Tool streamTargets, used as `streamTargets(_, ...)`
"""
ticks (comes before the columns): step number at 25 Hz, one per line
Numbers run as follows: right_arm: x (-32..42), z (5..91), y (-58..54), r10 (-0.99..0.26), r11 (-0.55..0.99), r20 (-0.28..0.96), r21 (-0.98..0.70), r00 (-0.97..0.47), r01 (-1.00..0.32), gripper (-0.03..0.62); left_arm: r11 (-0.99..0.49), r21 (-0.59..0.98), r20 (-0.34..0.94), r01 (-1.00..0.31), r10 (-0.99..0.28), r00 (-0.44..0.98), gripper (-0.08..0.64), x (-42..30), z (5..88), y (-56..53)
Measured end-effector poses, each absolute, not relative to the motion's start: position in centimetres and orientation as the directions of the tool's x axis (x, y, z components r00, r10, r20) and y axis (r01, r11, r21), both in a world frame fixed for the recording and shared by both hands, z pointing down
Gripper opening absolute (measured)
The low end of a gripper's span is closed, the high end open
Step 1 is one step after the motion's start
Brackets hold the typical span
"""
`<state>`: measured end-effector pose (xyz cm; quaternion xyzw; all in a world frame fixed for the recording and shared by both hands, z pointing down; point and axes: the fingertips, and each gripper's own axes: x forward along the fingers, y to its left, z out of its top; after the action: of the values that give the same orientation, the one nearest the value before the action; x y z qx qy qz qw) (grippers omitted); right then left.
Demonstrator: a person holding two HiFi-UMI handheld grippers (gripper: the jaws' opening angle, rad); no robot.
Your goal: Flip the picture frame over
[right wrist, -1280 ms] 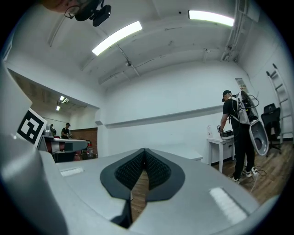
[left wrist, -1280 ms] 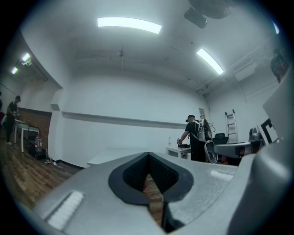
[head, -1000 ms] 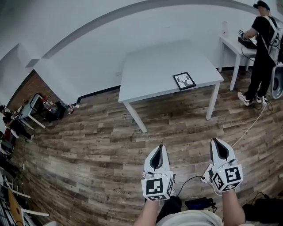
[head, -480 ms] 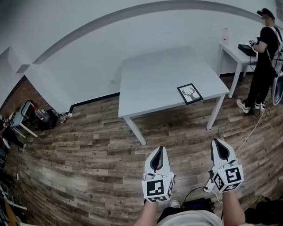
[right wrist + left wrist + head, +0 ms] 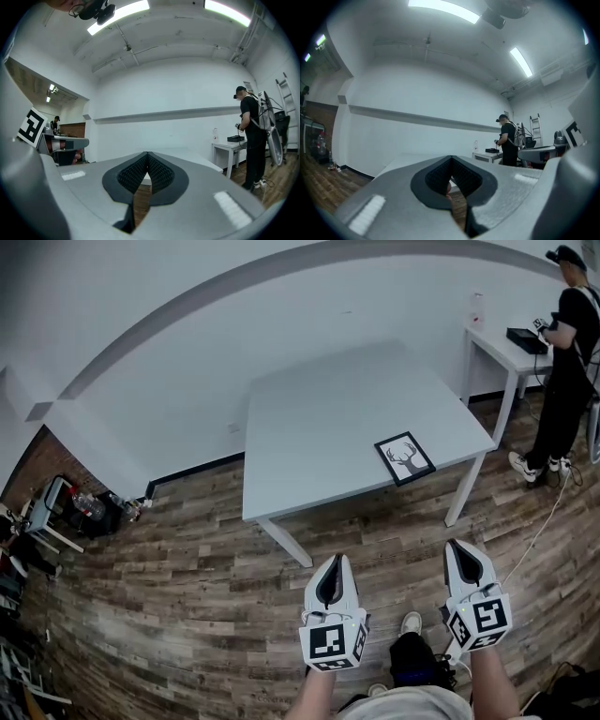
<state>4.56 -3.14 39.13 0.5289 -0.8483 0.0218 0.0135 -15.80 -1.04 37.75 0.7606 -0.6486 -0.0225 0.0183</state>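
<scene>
A black picture frame (image 5: 405, 457) with a deer picture facing up lies near the front right corner of the white table (image 5: 319, 418). My left gripper (image 5: 334, 568) and right gripper (image 5: 460, 551) hang side by side over the wooden floor, well short of the table. Both are shut with nothing between the jaws. In the left gripper view the left gripper (image 5: 451, 160) points toward the table (image 5: 403, 161). The right gripper (image 5: 147, 155) shows the same in the right gripper view. The frame is hidden in both gripper views.
A person in black (image 5: 570, 362) stands at a second white table (image 5: 511, 351) at the far right, with a black box (image 5: 525, 338) on it. A cable (image 5: 539, 512) runs over the floor on the right. Chairs and clutter (image 5: 56, 512) sit at the far left.
The table and frame have come closer and larger in the head view as I walk toward them. Both grippers keep their pose, shut.
</scene>
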Motion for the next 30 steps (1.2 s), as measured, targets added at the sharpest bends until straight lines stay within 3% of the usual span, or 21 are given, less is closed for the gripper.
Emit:
streamTargets(11,6.2,40.8,-19.7,-0.871,0.482,0.080,-0.057,-0.485,-0.874,0.023,-0.095,0.044,-0.005,-0.995,-0.996,0.095,0.000,-13.8,37.9,-16.9)
streamTargets(20,5.1,44.6,-25.5,-0.841,0.524,0.154,-0.005,-0.518,-0.852,0.025,-0.078,0.045,0.017,-0.996,-0.997,0.078,0.000,-13.4,39.7,-22.7)
streamTargets(28,1.8,48.0,-27.4,-0.834,0.539,0.248,0.177,-0.493,-0.823,0.026,-0.105,0.071,0.034,-0.992,-0.994,0.107,0.000,-15.3,41.8,-25.3)
streamTargets(30,1.2,49.3,-27.9,-0.831,0.545,0.285,0.251,-0.477,-0.800,0.051,-0.112,0.078,0.036,-0.991,-0.993,0.115,0.000,-15.6,42.1,-25.8)
